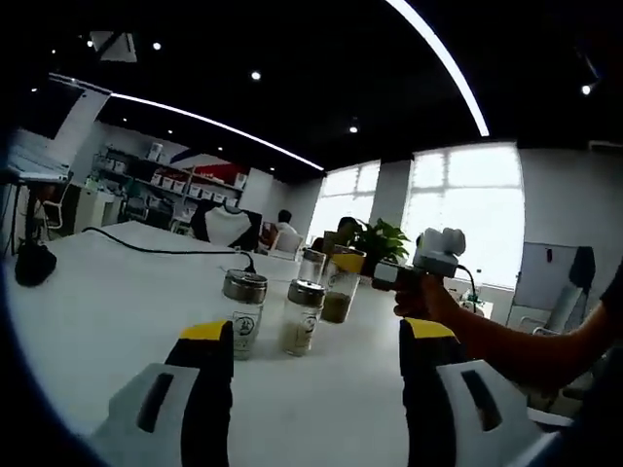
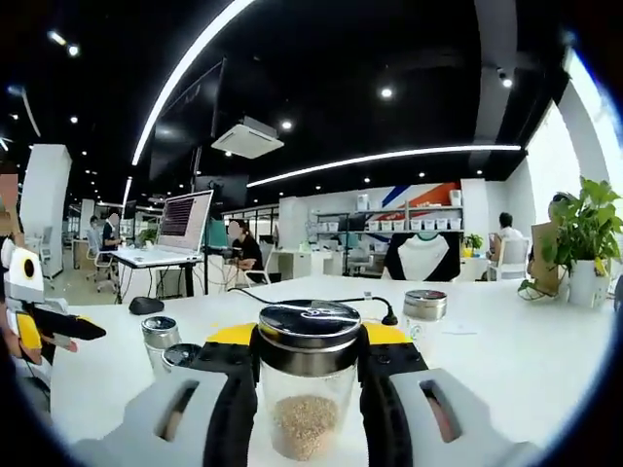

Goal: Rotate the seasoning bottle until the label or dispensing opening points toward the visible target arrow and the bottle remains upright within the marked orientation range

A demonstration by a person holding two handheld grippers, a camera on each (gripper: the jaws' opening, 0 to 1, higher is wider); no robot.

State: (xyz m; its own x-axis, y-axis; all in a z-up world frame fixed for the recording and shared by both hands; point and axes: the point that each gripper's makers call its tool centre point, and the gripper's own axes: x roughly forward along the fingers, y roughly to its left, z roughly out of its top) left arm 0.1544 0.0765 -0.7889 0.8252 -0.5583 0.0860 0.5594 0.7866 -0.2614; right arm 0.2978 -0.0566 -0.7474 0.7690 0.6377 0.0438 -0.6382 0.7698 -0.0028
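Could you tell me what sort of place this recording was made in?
Most likely an open-plan office: a large white table, a laptop on a desk with people seated nearby, storage shelves along the back wall, and potted plants.

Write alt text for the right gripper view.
The right claw is shut on a glass seasoning bottle with a metal lid, upright and part-filled with pale grains, above a white table. More shakers stand left; the left claw reaches in beside them.

Clear seasoning bottle (image 2: 309,389), steel lid, upright, clamped between tongs (image 2: 310,370)
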